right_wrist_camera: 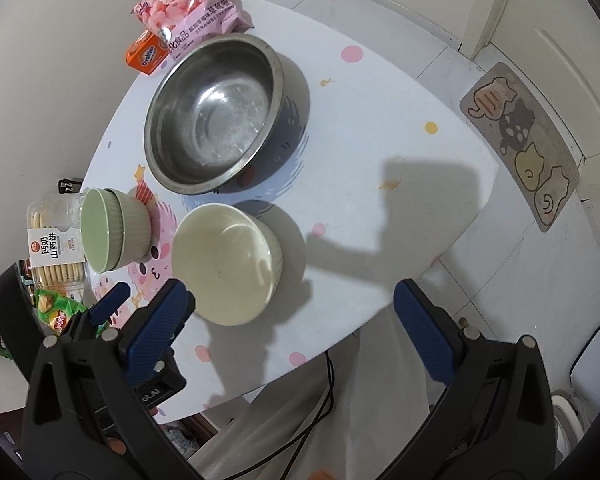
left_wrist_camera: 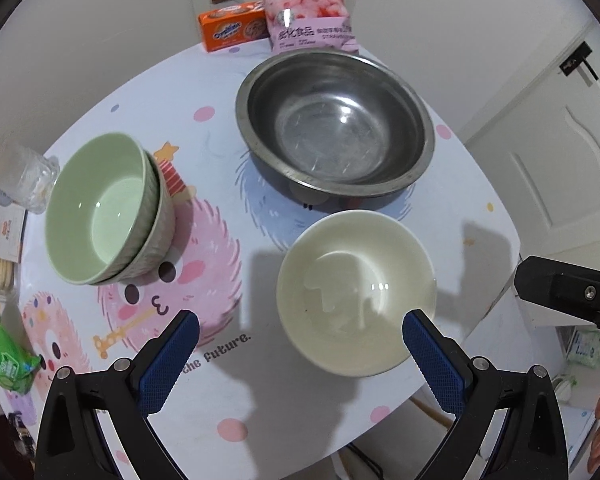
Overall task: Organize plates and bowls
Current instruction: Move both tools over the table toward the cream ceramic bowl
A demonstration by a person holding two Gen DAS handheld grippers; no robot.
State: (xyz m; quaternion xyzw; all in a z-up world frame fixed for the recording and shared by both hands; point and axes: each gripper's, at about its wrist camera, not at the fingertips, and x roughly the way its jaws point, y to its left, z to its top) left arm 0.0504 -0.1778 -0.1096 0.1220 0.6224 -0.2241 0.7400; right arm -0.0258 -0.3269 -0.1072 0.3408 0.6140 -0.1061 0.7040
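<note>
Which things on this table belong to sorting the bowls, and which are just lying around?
For the job:
large stainless steel bowl
two stacked pale green ribbed bowls
cream ceramic bowl

Lying about:
pink snack bag
orange Ovaltine box
clear biscuit tray
green crisp packet

We see pink snack bag (left_wrist_camera: 306,12) and orange box (left_wrist_camera: 232,26) far ahead of tongs; biscuit tray (right_wrist_camera: 58,240), green packet (left_wrist_camera: 4,360) left; cat mat (right_wrist_camera: 524,144) right.

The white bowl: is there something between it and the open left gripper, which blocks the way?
Nothing visible does. The white bowl sits on the table just ahead of the left gripper, with only bare tablecloth between them. The steel bowl and green bowls stand farther off.
</note>
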